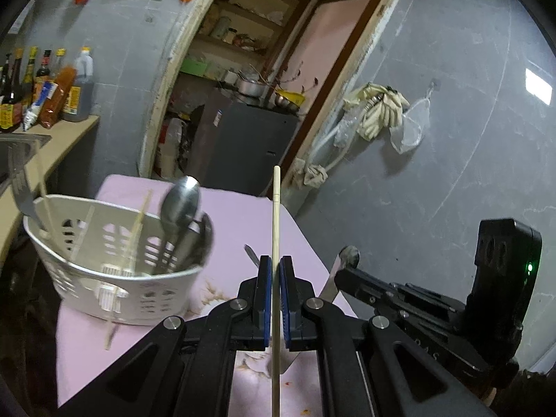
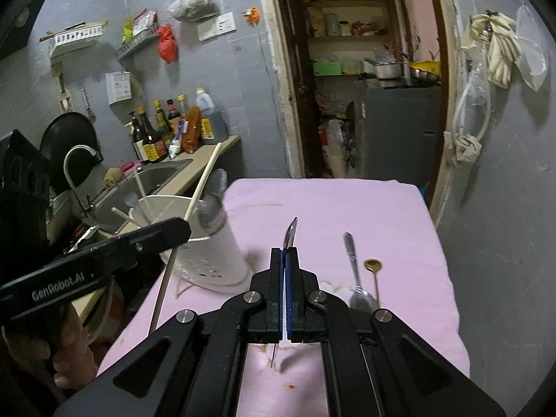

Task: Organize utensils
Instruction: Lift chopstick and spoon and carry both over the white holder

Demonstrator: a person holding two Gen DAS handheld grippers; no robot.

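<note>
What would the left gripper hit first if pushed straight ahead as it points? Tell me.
Probably only the pink cloth. The left gripper, shut on a chopstick, aims right of the white basket; depth is uncertain.

basket (image 2: 208, 243): left on table (image 2: 399, 208) | spoons (image 2: 358, 278): right

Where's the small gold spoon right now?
In the right wrist view the gold spoon lies on the pink cloth, just right of the silver spoon, right of the right gripper.

A home kitchen: steel sink (image 2: 153, 177) with tap, sauce bottles (image 2: 156, 132) (many), pantry shelves (image 2: 347, 31) behind.
</note>
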